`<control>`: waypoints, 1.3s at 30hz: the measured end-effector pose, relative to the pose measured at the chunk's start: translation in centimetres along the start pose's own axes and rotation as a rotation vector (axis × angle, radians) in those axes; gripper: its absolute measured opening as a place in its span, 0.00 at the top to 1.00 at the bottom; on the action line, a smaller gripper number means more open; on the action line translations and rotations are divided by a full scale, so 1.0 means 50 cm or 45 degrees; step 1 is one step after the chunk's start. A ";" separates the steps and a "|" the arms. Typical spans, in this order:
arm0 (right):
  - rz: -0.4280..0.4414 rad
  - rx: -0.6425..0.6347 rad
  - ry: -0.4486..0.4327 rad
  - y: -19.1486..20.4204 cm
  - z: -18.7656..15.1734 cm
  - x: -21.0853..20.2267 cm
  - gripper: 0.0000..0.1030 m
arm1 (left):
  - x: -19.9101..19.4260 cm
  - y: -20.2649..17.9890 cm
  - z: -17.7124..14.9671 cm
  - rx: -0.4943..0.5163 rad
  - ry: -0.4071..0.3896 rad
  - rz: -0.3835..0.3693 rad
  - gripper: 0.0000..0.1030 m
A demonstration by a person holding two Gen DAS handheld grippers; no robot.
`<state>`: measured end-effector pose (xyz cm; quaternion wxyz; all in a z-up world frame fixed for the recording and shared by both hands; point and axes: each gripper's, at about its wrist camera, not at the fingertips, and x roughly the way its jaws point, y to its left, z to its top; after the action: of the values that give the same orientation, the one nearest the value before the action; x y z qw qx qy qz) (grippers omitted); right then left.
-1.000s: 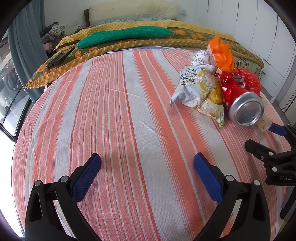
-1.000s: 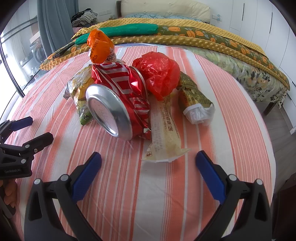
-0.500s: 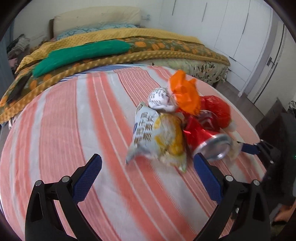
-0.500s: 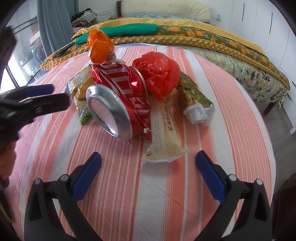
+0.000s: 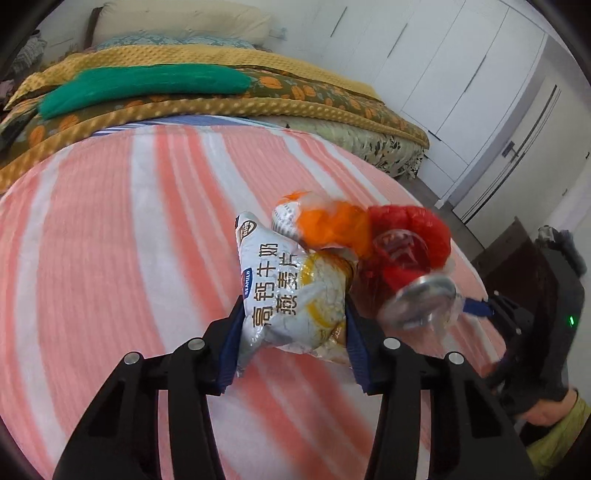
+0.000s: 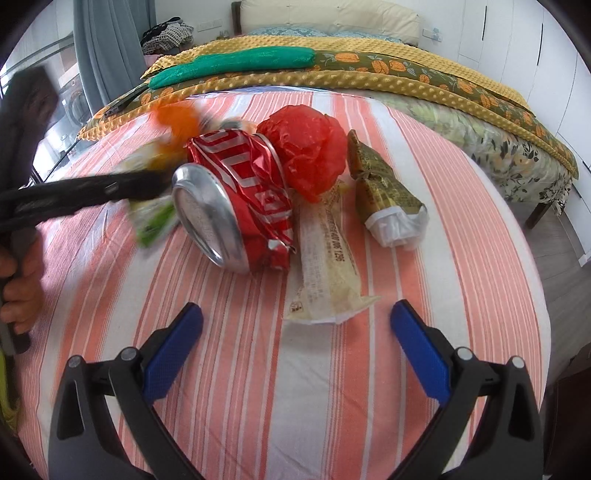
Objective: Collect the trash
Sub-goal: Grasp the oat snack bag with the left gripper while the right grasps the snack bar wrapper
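A home bedroom: beyond the tool a bed [image 6: 424, 79] with mustard dotted blanket and cream pillow [image 6: 328, 16], white wardrobe doors [image 5: 439, 74] to its right, grey-blue curtain [image 6: 99, 48] left.

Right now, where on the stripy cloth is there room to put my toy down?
Bare cloth lies left of the white-and-yellow snack bag, toward the green pillow, and between the open right gripper and the crushed red can. It is crowded around the can, the red plastic bag and the long cream wrapper.
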<state>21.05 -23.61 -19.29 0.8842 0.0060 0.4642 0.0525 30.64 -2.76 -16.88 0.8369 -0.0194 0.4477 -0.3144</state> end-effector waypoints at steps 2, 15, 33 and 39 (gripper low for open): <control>0.002 0.003 0.000 0.001 0.000 0.000 0.04 | -0.039 0.014 -0.032 -0.017 0.019 0.032 0.53; 0.202 0.154 -0.085 -0.084 -0.031 -0.058 0.05 | -0.144 0.005 -0.160 0.010 0.047 0.298 0.07; 0.293 0.038 0.037 -0.042 0.008 -0.043 0.71 | -0.139 0.006 -0.187 0.010 0.033 0.437 0.05; 0.336 -0.014 0.086 0.025 -0.107 -0.115 0.71 | -0.181 0.063 -0.208 -0.064 0.038 0.558 0.05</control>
<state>13.32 -23.16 -17.54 0.8535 0.0603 0.4886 0.1711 20.70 7.27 -17.41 0.8778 0.0621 0.4612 -0.1139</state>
